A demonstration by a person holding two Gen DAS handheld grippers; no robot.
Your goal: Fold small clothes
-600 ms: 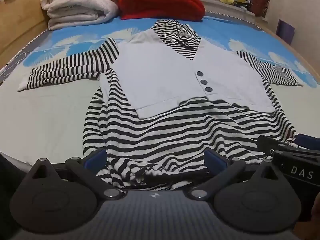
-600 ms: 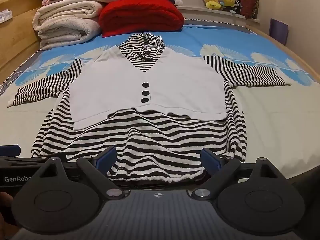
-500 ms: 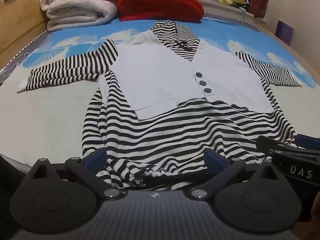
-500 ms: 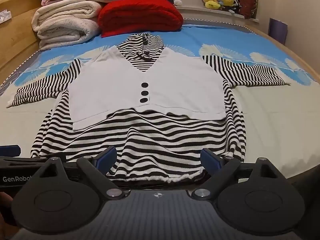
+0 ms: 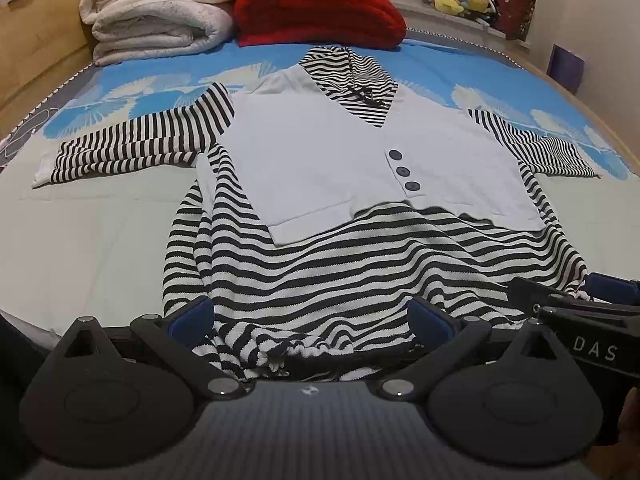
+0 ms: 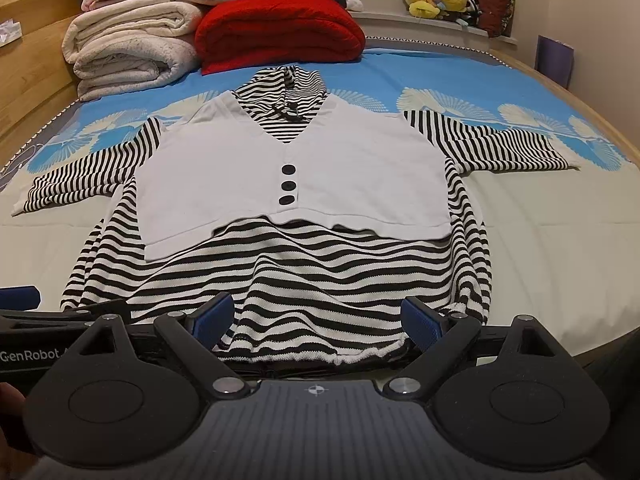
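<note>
A small black-and-white striped hooded top (image 5: 360, 264) with a white vest panel and three dark buttons lies flat on the bed, sleeves spread to both sides; it also shows in the right wrist view (image 6: 304, 264). My left gripper (image 5: 312, 318) is open, its blue pads on either side of the left part of the bottom hem. My right gripper (image 6: 316, 318) is open, astride the right part of the hem. Each gripper shows at the edge of the other's view. The hem edge under both grippers is partly hidden.
The bed (image 6: 540, 240) has a blue patterned sheet at the far end. Folded white blankets (image 6: 128, 52) and a red blanket (image 6: 280, 32) are stacked at the head. Plush toys (image 6: 436, 0) sit on the window sill. A wooden bed frame (image 6: 36, 80) runs along the left.
Both views have shifted slightly; the garment sits a little lower in frame. Both grippers stay open at the hem and the garment has not moved.
</note>
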